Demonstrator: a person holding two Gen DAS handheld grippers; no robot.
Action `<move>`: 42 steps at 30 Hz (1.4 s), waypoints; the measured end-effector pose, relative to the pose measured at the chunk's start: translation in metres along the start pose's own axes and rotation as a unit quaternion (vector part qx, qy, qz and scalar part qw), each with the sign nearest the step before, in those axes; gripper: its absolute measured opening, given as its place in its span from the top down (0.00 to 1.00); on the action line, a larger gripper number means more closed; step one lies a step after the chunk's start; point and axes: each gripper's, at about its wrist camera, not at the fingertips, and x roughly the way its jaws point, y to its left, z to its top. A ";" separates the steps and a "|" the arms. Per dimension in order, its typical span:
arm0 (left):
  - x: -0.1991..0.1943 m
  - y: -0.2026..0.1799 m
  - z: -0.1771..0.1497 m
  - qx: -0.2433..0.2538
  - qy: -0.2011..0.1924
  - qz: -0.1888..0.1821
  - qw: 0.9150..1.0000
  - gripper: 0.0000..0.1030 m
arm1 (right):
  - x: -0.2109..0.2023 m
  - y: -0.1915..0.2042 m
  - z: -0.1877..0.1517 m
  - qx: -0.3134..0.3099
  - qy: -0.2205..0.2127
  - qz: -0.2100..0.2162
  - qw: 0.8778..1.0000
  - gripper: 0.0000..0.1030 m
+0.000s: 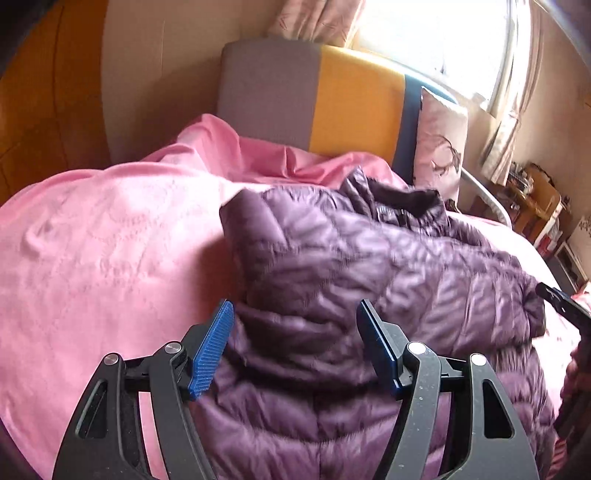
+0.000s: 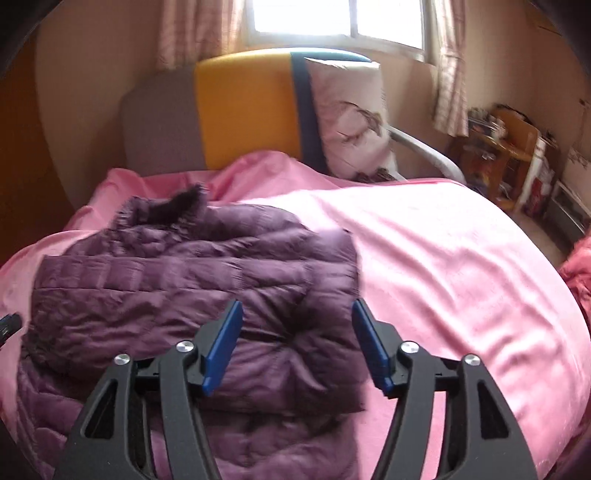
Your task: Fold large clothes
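A purple quilted puffer jacket (image 1: 369, 266) lies on a bed with a pink cover (image 1: 92, 258), its dark collar toward the headboard and its sides folded over the body. My left gripper (image 1: 295, 314) is open above the jacket's left part, and its blue pads touch nothing. In the right wrist view the same jacket (image 2: 184, 269) lies left of centre, and my right gripper (image 2: 297, 314) is open over a puckered, folded-in part of it with nothing pressed between the pads. The right gripper's dark tip (image 1: 561, 299) shows at the left view's right edge.
A grey, orange and blue headboard (image 2: 240, 107) stands behind the bed with a white patterned pillow (image 2: 351, 118) leaning on it. A bright window (image 2: 332, 18) with curtains is behind. Cluttered wooden furniture (image 2: 506, 140) stands at the right, with bare pink cover (image 2: 443, 258) right of the jacket.
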 end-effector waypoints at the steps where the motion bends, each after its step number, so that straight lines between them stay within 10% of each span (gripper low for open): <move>1: 0.003 -0.003 0.006 0.003 -0.002 -0.001 1.000 0.34 | 0.003 0.010 0.001 -0.012 0.004 0.012 1.000 0.33; 26: 0.086 -0.022 -0.008 0.039 0.042 0.026 0.998 0.33 | 0.093 0.004 -0.030 -0.005 0.088 0.005 0.996 0.29; 42: 0.001 -0.014 -0.035 0.019 0.010 0.038 0.999 0.22 | 0.024 0.012 -0.041 -0.013 0.071 0.012 0.997 0.04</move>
